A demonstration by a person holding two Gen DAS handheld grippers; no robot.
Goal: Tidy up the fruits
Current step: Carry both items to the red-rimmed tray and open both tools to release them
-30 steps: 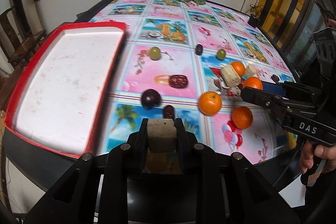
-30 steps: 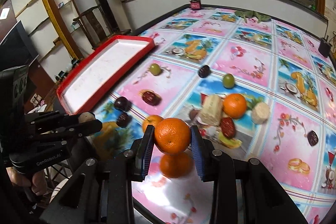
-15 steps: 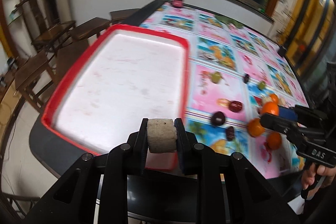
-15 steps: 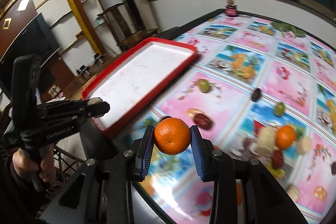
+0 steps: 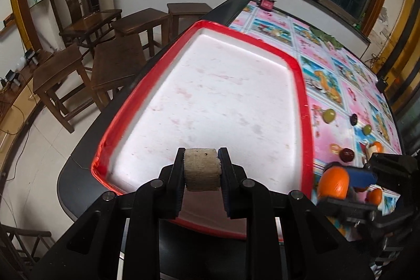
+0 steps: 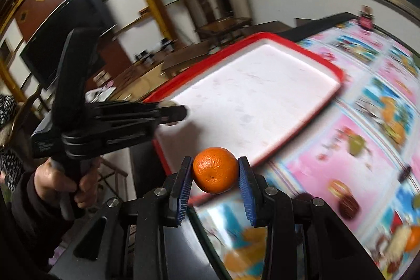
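Two loads are in my tongs: the left gripper [image 5: 200,169] is clamped on a pale, rough, fibrous cylinder chunk [image 5: 201,169], and the right gripper [image 6: 214,169] squeezes a dimpled round orange [image 6: 215,170] between ribbed blue pads [image 6: 245,188]. A second ago I was over the scattered fruit; now my chunk hangs above the near end of the tray [image 5: 304,122], and the orange sits just off the tray's near right corner. The tray is a white, faintly stained rectangle with a glossy red rim. It lies at the left of a table [image 5: 76,183] under a shiny pink-and-blue picture cloth [image 5: 328,75], where green, dark and orange fruit stay to the right. Wooden chairs [image 5: 78,17] and stools [image 5: 115,62] stand on the tiled floor at left, with dark windows beyond.
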